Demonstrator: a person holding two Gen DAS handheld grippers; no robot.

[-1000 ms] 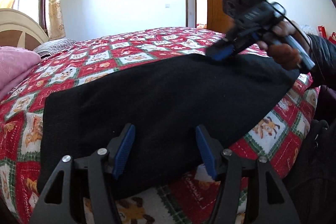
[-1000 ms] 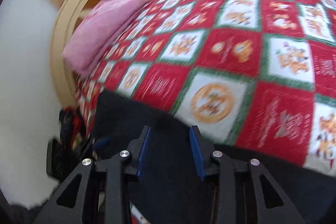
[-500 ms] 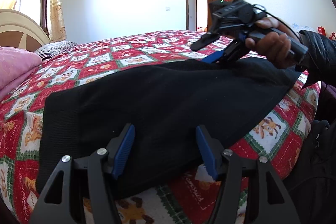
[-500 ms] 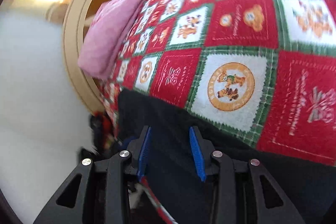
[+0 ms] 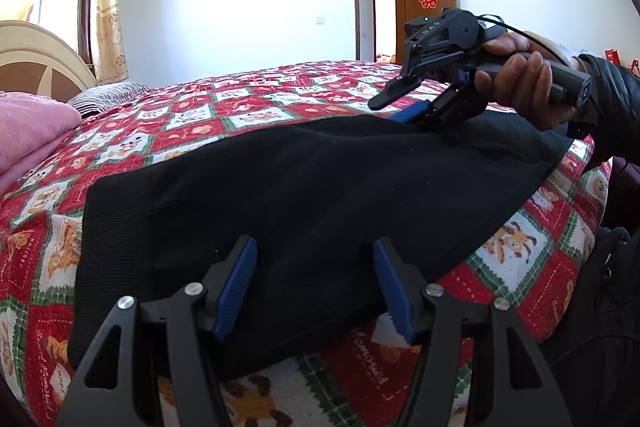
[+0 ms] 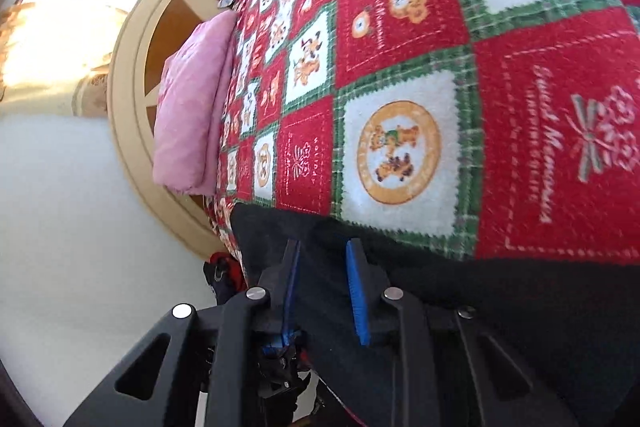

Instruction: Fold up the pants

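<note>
A bed [image 5: 224,115] fills both views, covered by one patchwork bedspread [image 6: 404,75] of red and white squares edged in green, printed with cartoon bears and dogs; one red square reads "Sweet Memories" in script, with a smaller line beside it too blurred to read. Lying flat across the near side of the bedspread is one pair of black pants [image 5: 304,203], its ribbed band toward the headboard [image 5: 36,67] and its other end near the bed's corner by the person's sleeve. One folded pink blanket [image 5: 28,135] sits at the head of the bed, with one striped pillow [image 5: 108,99] beyond it. On the open brown door [image 5: 430,7] hangs one red paper-cut double-happiness character. The left gripper [image 5: 314,283] hovers at the near edge of the pants with its jaws spread wide and nothing between them. The right gripper [image 6: 324,287], held in a hand [image 5: 520,83], is rolled on its side at the far edge of the pants; its jaws have just been closing, with a fold of black cloth between them, though a gap shows and the pads are not pressing it.
</note>
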